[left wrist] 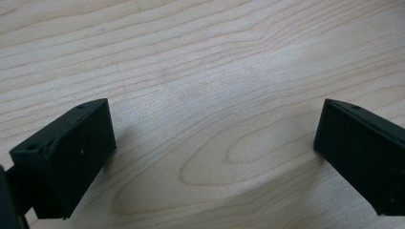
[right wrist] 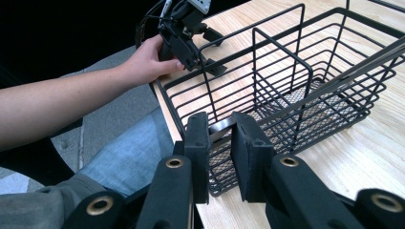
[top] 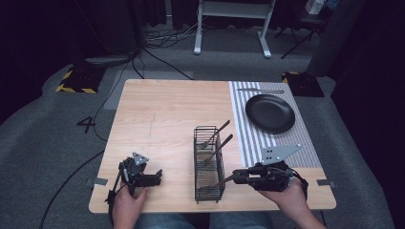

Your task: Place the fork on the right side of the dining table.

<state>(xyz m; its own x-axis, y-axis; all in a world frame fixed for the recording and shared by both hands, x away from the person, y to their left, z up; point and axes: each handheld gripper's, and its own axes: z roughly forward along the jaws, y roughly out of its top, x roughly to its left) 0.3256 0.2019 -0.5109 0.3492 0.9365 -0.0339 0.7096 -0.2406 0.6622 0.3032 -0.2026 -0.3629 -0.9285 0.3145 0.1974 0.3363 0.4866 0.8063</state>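
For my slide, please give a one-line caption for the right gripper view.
Right gripper closes on a metal utensil handle at the wire basket; the left gripper rests beyond.

I see left gripper (top: 155, 178): black, blocky jaws, grey three-cornered plate, black cable | right gripper (right wrist: 220, 136): black jaws, brass-coloured rivets on arms, grey plate with holes | person: blue jeans, grey top hem, bare forearms, no sleeves
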